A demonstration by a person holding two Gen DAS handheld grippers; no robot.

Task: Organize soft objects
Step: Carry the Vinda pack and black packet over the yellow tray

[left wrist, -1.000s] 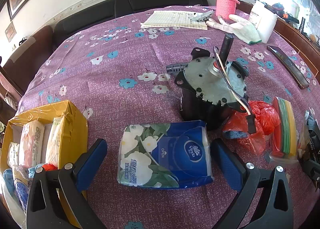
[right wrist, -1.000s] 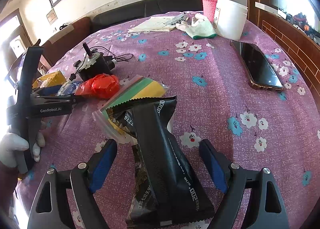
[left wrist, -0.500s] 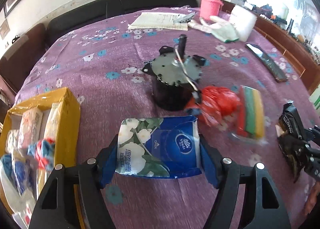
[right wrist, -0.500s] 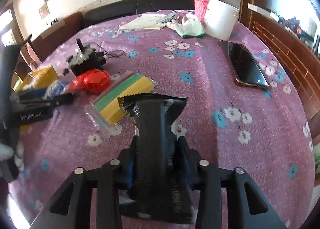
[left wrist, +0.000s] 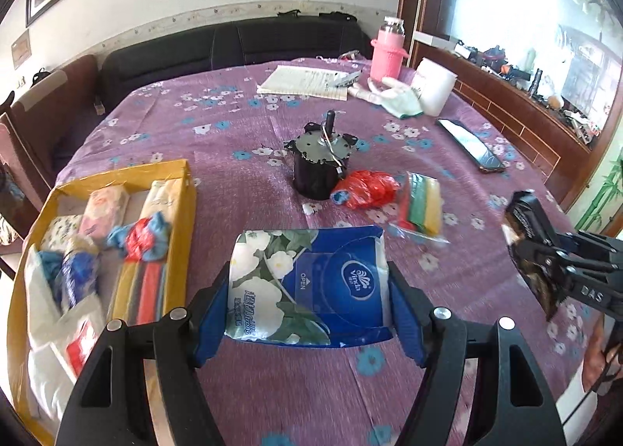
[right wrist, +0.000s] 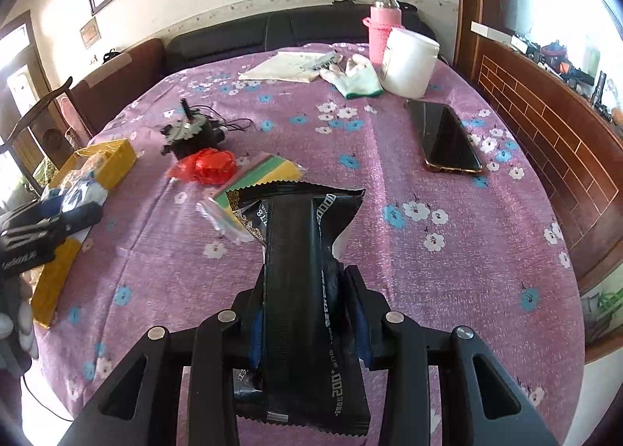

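**Inspector:** Starting with the largest item: the table, under a purple floral cloth, carries the yellow box at its left edge. The box is already well stocked with tissue packs, a knotted red-and-blue bag and striped cloths, yet part of its floor shows bare.

**Clerk:** And what remains outside it?

**Inspector:** Four soft items by my count. The tissue pack sits between the blue pads of the left gripper, jaws roughly two-thirds open and pressed on both sides; it appears lifted, just right of the box. The black pouch is pinched tight in the right gripper, jaws drawn in as far as they go, over the table's near right part. Two items lie loose mid-table: the sponge pack and, touching the motor, the red bag.

**Clerk:** Progress, then?

**Inspector:** Past halfway, in my judgement. Two items in hand await boxing; two are not yet collected. The motor and phone are hard goods, presumably exempt.
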